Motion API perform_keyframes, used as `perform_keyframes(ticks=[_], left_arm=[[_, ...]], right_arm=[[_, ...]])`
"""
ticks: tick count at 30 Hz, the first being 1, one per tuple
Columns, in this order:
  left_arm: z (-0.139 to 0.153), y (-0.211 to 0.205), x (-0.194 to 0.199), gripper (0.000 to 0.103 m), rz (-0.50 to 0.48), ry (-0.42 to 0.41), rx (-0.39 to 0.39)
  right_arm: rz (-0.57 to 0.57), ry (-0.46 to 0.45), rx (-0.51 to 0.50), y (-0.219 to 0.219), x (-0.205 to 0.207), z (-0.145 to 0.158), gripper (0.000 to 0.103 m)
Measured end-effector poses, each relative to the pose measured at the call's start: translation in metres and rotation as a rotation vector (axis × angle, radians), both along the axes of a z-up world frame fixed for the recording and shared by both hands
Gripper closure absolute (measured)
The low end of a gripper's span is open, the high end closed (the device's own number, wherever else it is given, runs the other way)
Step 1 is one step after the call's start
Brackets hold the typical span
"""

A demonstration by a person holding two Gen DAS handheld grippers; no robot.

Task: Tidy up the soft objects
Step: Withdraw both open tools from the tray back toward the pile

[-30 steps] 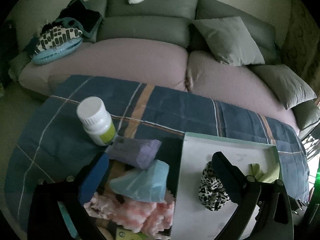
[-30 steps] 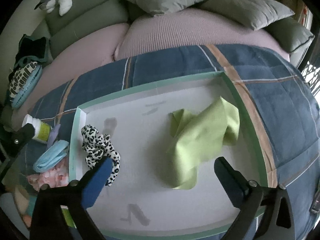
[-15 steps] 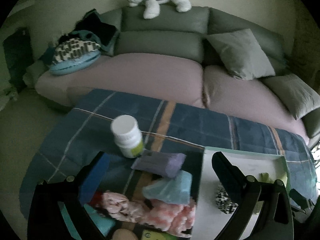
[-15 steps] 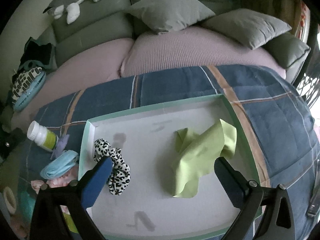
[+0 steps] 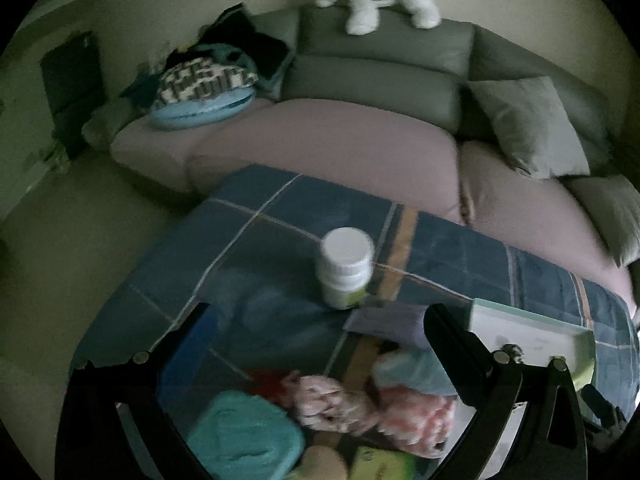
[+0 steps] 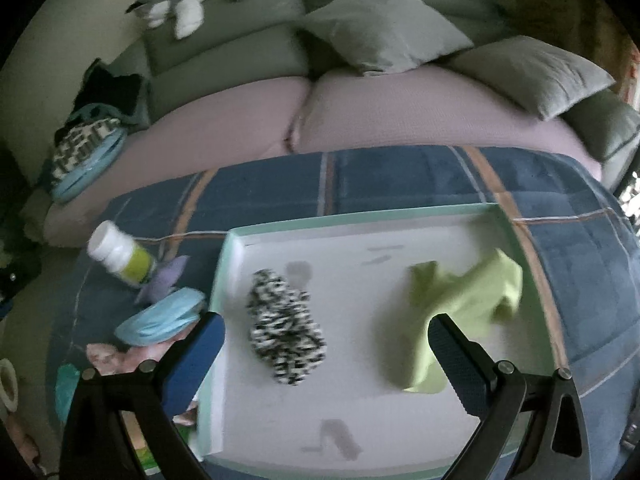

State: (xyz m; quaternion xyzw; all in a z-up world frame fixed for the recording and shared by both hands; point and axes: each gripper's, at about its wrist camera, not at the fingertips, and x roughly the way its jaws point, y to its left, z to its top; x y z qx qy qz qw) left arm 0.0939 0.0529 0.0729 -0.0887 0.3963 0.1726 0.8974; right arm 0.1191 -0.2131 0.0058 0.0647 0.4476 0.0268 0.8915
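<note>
The left gripper (image 5: 320, 354) has drawn back and up over the past second, jaws spread and empty, so a teal cloth (image 5: 244, 436) and the pink fluffy cloth (image 5: 360, 404) now lie between its fingers and the white bottle (image 5: 345, 266) stands farther off on the blue plaid blanket (image 5: 280, 232). The right gripper (image 6: 326, 356) has also pulled back, likewise released and holding nothing. It hangs over the white tray (image 6: 360, 220), where the spotted scrunchie (image 6: 286, 338) and green cloth (image 6: 460, 308) lie apart.
</note>
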Motion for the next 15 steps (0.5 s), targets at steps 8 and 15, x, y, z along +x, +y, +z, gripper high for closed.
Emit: perform_keyframes(ticks=[8,15], left_arm=[[-0.023,0.046,-0.008,0.000,0.104,0.092,-0.110],[-0.047,0.053,-0.001,0.000,0.093,0.176,-0.152]], right_arm=[[0.107,0.012,0.064,0.037,-0.002,-0.004,0.000],[0.237,0.008,0.042,0.086,-0.002,-0.009,0.000]])
